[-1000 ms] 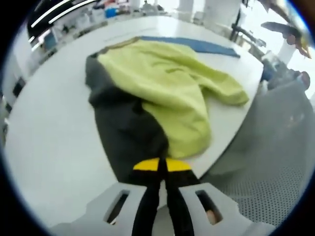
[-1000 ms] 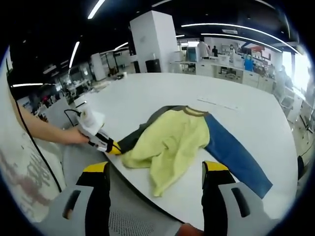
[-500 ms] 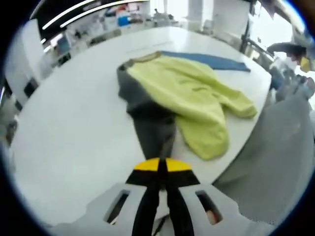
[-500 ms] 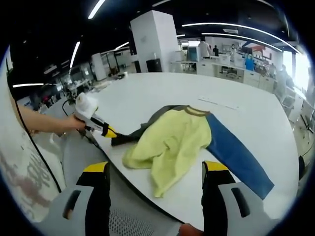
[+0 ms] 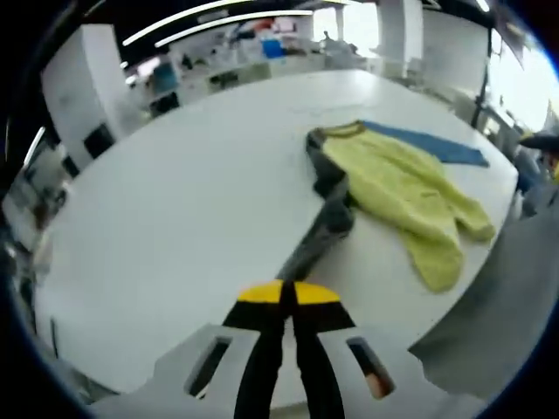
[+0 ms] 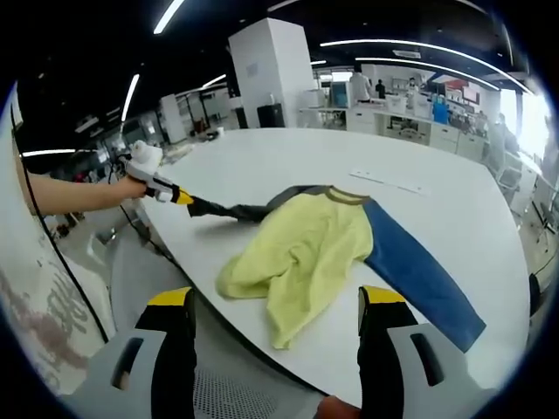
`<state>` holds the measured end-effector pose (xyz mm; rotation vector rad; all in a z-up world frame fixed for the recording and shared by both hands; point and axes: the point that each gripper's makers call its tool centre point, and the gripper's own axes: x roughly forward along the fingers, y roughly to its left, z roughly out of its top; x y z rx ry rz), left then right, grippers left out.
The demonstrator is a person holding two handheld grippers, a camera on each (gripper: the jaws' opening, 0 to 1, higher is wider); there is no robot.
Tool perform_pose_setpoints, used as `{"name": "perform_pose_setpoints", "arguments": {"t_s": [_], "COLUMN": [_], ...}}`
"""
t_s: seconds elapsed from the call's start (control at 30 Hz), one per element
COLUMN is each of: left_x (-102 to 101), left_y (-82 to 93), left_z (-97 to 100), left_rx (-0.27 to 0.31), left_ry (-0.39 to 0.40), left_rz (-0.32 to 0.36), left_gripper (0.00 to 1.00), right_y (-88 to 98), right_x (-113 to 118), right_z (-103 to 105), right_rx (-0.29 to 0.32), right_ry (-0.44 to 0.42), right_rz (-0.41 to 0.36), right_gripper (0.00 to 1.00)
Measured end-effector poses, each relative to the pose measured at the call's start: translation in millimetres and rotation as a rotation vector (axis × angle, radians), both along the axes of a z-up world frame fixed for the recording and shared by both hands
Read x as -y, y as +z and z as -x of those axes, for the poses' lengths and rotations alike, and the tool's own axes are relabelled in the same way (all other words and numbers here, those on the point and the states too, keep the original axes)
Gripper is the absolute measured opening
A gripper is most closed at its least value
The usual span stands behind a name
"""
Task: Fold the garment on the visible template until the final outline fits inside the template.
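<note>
A sweatshirt lies on the white table (image 6: 262,166), with a yellow-green body (image 6: 297,253), a blue sleeve (image 6: 419,275) and a dark grey sleeve (image 6: 236,209). My left gripper (image 6: 183,198), held by a hand, is shut on the grey sleeve's cuff and holds the sleeve stretched straight out from the body. In the left gripper view the shut left gripper (image 5: 284,295) has the grey sleeve (image 5: 319,236) running from it to the yellow-green body (image 5: 393,188), and the blue sleeve (image 5: 428,144) lies beyond. My right gripper (image 6: 278,301) hangs open off the table's near edge, holding nothing.
A thin pale strip (image 6: 384,182) lies on the table behind the garment. A person's forearm (image 6: 70,194) reaches in from the left. A white pillar (image 6: 271,74) and desks stand at the back. Grey mesh (image 6: 227,384) lies below the table edge.
My left gripper has pulled the grey sleeve out from the bunched garment, away across the table, so the sleeve now lies drawn out long and thin. The right gripper has stayed put.
</note>
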<state>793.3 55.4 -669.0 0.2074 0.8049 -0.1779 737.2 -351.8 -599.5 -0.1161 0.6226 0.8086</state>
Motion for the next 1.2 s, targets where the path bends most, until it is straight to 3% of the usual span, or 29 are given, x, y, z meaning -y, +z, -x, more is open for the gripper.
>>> {"name": "perform_pose_setpoints", "arguments": {"t_s": [0.1, 0.47, 0.7, 0.8, 0.9, 1.1, 1.2], "left_x": [-18.7, -80.1, -96.3, -104.6, -107.6, -107.4, -106.9], "left_y": [12.1, 39.2, 41.3, 49.4, 55.0, 41.1, 19.4], "left_z": [-3.8, -25.6, -35.7, -38.5, -41.2, -32.2, -20.9], "left_rx": [0.022, 0.049, 0.051, 0.059, 0.079, 0.073, 0.038], "left_ry": [0.041, 0.078, 0.066, 0.026, 0.002, -0.026, -0.040], "left_rz": [-0.004, -0.122, -0.168, -0.247, -0.267, -0.263, -0.257], "left_gripper": [0.00, 0.00, 0.00, 0.00, 0.00, 0.00, 0.00], "right_y": [-0.9, -4.0, -3.3, -3.8, -5.7, -7.2, -7.3], "right_x": [0.2, -5.4, -7.2, -7.6, -9.0, -14.1, -15.3], "right_z": [0.3, 0.3, -2.5, -3.5, -3.9, -3.1, -2.3], "right_rx": [-0.004, -0.019, -0.022, -0.023, -0.027, -0.032, -0.036], "right_ry": [-0.005, -0.013, -0.019, -0.020, -0.018, -0.009, -0.003], "right_rz": [0.002, 0.005, 0.006, 0.008, 0.009, 0.008, 0.009], "right_gripper": [0.76, 0.76, 0.76, 0.76, 0.76, 0.75, 0.75]}}
